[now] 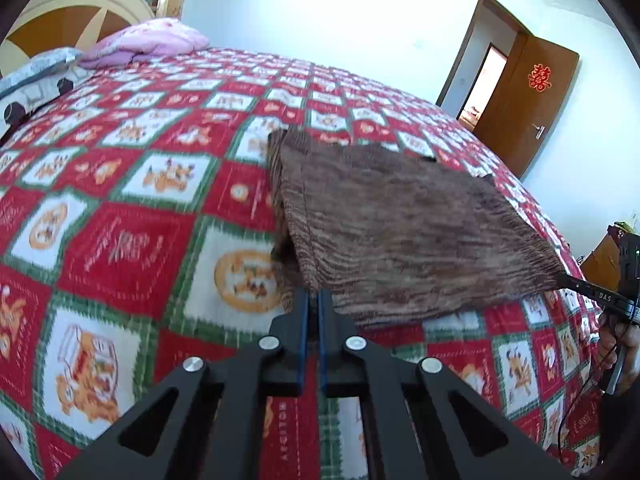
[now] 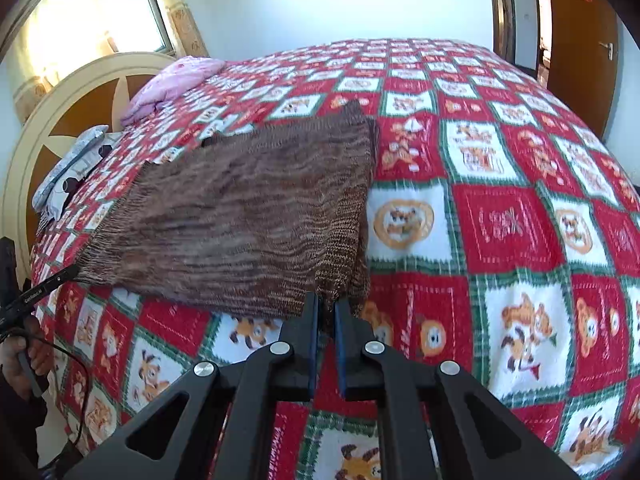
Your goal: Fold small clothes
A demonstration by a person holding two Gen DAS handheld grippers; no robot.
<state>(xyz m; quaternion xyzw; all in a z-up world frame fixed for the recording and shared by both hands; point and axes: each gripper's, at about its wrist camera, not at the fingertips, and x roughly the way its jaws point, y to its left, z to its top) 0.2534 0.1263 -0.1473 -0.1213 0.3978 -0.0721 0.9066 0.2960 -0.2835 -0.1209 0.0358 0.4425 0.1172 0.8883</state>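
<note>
The left gripper (image 1: 314,298) has its fingers (image 1: 301,312) squeezed tight on one near corner of the brown knitted cloth (image 1: 400,232). The right gripper (image 2: 326,304) has its fingers (image 2: 312,320) pinched shut on the other near corner. Between the two grippers the near edge of the cloth is pulled straight and lifted a little off the bed (image 1: 132,240). The rest of the cloth runs away from the fingers and lies on the bed cover with its red, white and green squares.

Past the cloth, far from the fingers, a pink blanket (image 1: 152,40) sits by the round headboard (image 1: 76,12). A grey pillow (image 2: 76,160) lies near it. A brown door (image 1: 524,104) stands open on the far side of the room.

In the left view a hand (image 1: 618,350) holds the right gripper's handle at the picture's edge. The cloth may be folded double, but the blur makes that hard to tell
</note>
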